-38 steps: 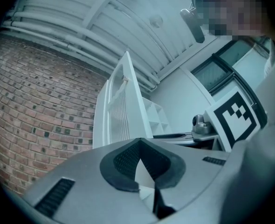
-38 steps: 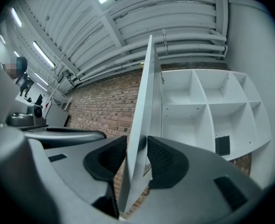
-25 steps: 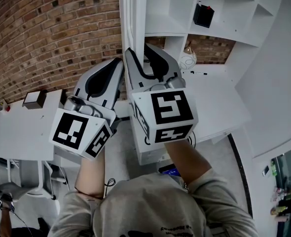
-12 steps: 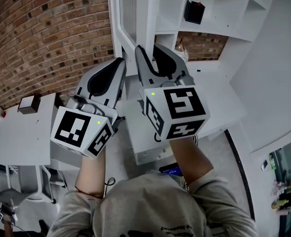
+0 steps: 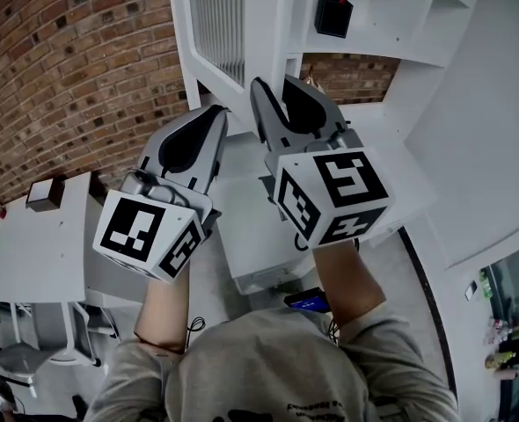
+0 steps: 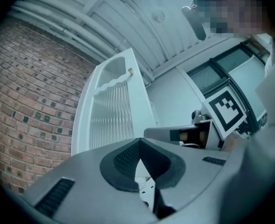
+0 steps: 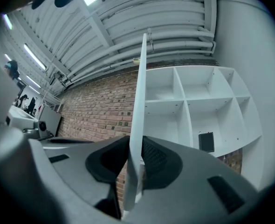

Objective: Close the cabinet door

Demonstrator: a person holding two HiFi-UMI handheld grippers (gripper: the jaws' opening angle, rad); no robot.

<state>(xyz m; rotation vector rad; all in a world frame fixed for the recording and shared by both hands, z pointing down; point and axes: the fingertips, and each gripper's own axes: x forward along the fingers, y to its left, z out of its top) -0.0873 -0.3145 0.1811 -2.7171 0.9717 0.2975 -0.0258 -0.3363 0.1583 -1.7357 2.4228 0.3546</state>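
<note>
Two grey two-jaw grippers flank the task's thing. The right gripper [image 7: 136, 146] has just been closing its jaws, and its pads now pinch the free edge of the white cabinet door [image 7: 140, 92], a tall leaf with a ribbed translucent panel that runs up between them. The left gripper [image 6: 138, 143] has its jaws pressed together on nothing, tips meeting, and points at the door's ribbed face from just beside it; whether it touches I cannot tell. The door stands swung well out from the white open-fronted shelf cabinet [image 7: 186, 99], edge-on to the person, with a small pale knob [image 6: 129, 70] high on its face. The likeliest trouble, as I judge it, is the pinch itself. The hold sits on a thin, smooth edge, so as the leaf turns on its hinge the pads may slide off and leave it half open. If the right jaws stay wrapped round that edge to the end, they could be trapped between door and cabinet frame, or keep the door from seating. A hard shove from the left side might slam it. As for what the cabinet holds, one compartment contains a small black box-shaped object [image 7: 206, 142], standing against its back wall. The other compartments in view show nothing inside. A red brick wall [image 7: 95, 115] runs behind.
</note>
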